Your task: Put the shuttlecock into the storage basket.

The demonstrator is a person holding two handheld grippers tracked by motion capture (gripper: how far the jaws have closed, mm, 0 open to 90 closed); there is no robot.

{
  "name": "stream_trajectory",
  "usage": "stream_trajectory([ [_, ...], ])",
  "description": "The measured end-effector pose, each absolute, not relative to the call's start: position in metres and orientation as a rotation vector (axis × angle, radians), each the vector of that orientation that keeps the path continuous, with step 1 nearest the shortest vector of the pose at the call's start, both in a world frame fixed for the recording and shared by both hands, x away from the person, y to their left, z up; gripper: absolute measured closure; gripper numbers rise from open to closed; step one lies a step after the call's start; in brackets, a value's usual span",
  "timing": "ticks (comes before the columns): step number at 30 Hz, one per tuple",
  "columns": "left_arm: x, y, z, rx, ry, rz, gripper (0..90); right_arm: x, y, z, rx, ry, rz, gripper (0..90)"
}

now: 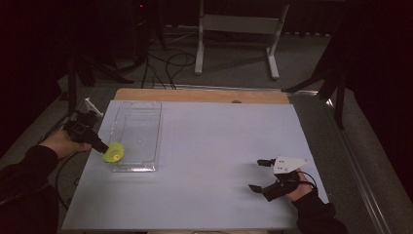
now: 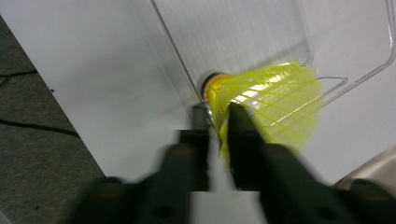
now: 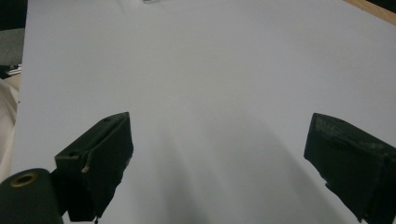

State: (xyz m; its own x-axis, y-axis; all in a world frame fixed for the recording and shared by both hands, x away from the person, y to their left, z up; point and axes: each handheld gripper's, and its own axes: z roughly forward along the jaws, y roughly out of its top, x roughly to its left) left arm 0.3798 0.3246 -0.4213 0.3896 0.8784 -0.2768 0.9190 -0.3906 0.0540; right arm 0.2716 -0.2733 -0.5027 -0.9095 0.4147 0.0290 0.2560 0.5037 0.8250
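Observation:
A yellow shuttlecock lies at the near left corner of a clear plastic tray, its cork end against the tray wall. My left gripper reaches in from the left. Its jaws stand a little apart astride the edge of the yellow skirt, with a strip of white showing between them. At the right of the board my right gripper rests open, jaws wide, with only the bare white surface between them.
The white board covers a wooden table whose far edge shows behind it. Beyond the table, on the floor, are a white frame and cables. A small white piece sits off the board's left edge.

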Motion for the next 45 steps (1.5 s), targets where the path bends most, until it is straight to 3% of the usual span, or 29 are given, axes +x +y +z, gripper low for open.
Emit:
stream_trajectory([
  [1, 0.379, 0.323, -0.420, 2.456, 1.590, -0.284, 55.6, 0.272, -0.273, -0.503, 0.579, 2.570, 1.365, 8.1],
  [2, 0.379, 0.321, -0.418, 2.464, 1.588, -0.255, 55.6, 0.272, -0.273, -0.503, 0.579, 2.570, 1.365, 8.1],
  [3, 0.378, 0.317, -0.415, 2.485, 1.563, -0.223, 43.7, 0.271, -0.273, -0.503, 0.579, 2.571, 1.368, 8.1],
  [4, 0.378, 0.317, -0.415, 2.485, 1.563, -0.223, 37.3, 0.271, -0.273, -0.503, 0.579, 2.571, 1.368, 8.1],
  [7, 0.377, 0.311, -0.410, 2.494, 1.541, -0.167, 25.5, 0.271, -0.273, -0.503, 0.581, 2.571, 1.371, 8.1],
  [8, 0.377, 0.310, -0.408, 2.496, 1.527, -0.152, 25.5, 0.271, -0.273, -0.503, 0.581, 2.571, 1.371, 8.1],
  [9, 0.378, 0.307, -0.406, 2.494, 1.517, -0.148, 17.8, 0.271, -0.273, -0.503, 0.582, 2.569, 1.373, 8.1],
  [11, 0.377, 0.305, -0.405, 2.496, 1.485, -0.166, 14.8, 0.271, -0.273, -0.503, 0.583, 2.568, 1.375, 8.1],
  [13, 0.377, 0.303, -0.402, 2.472, 1.443, -0.187, 0.1, 0.270, -0.273, -0.503, 0.583, 2.566, 1.373, 8.1],
  [22, 0.371, 0.280, -0.390, 2.438, 1.257, 0.022, 0.1, 0.270, -0.273, -0.503, 0.588, 2.566, 1.379, 8.1],
  [25, 0.365, 0.263, -0.389, 2.435, 1.090, 0.101, 0.1, 0.270, -0.273, -0.505, 0.602, 2.577, 1.375, 8.1],
  [36, 0.351, 0.224, -0.390, 2.399, 0.841, 0.206, 0.1, 0.270, -0.274, -0.506, 0.614, 2.580, 1.375, 8.1],
  [45, 0.348, 0.198, -0.396, 2.374, 0.782, 0.235, 0.1, 0.270, -0.275, -0.506, 0.625, 2.577, 1.374, 8.1],
])
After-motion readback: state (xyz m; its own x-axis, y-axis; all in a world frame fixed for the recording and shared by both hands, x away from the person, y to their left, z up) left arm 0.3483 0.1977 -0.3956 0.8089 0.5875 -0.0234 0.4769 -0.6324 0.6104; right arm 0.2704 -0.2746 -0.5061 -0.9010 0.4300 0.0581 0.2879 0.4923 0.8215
